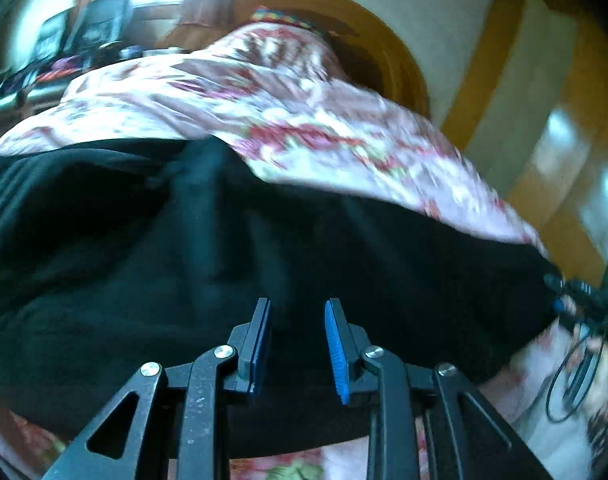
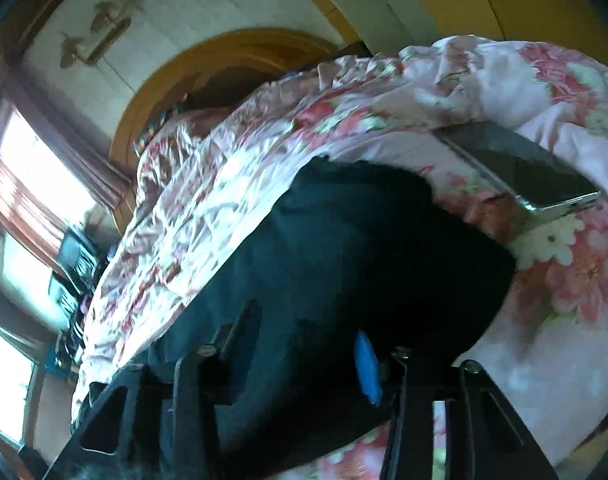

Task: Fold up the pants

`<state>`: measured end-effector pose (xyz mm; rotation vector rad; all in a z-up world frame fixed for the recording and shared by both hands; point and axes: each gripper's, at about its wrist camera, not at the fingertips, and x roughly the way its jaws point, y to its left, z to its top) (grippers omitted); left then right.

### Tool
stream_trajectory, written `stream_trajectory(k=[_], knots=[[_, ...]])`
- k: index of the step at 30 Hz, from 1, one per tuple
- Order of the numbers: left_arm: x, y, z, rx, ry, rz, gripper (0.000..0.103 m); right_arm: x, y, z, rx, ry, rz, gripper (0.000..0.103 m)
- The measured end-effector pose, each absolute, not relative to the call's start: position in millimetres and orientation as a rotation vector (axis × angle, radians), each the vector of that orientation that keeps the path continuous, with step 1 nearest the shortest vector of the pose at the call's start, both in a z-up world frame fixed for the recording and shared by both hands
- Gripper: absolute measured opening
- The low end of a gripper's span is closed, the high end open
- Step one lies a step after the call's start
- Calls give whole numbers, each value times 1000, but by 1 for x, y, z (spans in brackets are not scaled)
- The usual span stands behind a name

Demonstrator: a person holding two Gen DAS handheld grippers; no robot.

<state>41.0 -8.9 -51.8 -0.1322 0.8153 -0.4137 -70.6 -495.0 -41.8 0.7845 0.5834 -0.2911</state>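
Left wrist view is showing a bed covered in a pink floral bedspread (image 1: 304, 120), which is filling most of the frame and running back toward a rounded wooden headboard (image 1: 403, 52). Black pants (image 1: 184, 248) are lying spread across the near part of that bedspread, dark and bunched into soft folds. The left gripper (image 1: 298, 312) is hovering just above the black cloth, its blue-padded jaws standing apart with nothing between them. At the far right edge of the pants, the other gripper is showing small and blurred at the cloth's corner.

Right wrist view is showing the same floral bedspread (image 2: 543, 272) rising behind the pants (image 2: 363, 248), which are forming a dark rounded mass in the middle and lower part of the picture. The right gripper (image 2: 304, 344) is sitting low over this cloth with its jaws spread wide; the black fabric is lying between and under them, and whether the pads are touching it cannot be told through the blur. A smartphone (image 2: 523, 164) with a dark screen is resting on the bedspread just beyond the pants
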Motion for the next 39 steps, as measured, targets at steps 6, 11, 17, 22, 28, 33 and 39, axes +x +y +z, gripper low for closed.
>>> stream_trajectory(k=[6, 11, 17, 22, 28, 33, 39], knots=[[27, -26, -60, -37, 819, -460, 27, -69, -480, -22, 684, 536, -252, 9], [25, -31, -66, -18, 838, -479, 27, -90, -476, -14, 681, 512, -283, 9], [24, -37, -67, -7, 834, -495, 27, -94, -493, -38, 793, 607, -359, 9], [26, -38, -69, -11, 839, -498, 27, -96, -495, -39, 801, 585, -341, 18], [27, -37, -70, -20, 860, -485, 27, -94, -494, -39, 792, 586, -334, 12], [27, -38, -69, 0, 873, -438, 27, -95, -482, -26, 724, 584, -334, 9], [26, -39, -72, 10, 877, -431, 27, -99, -496, -41, 796, 619, -420, 9]])
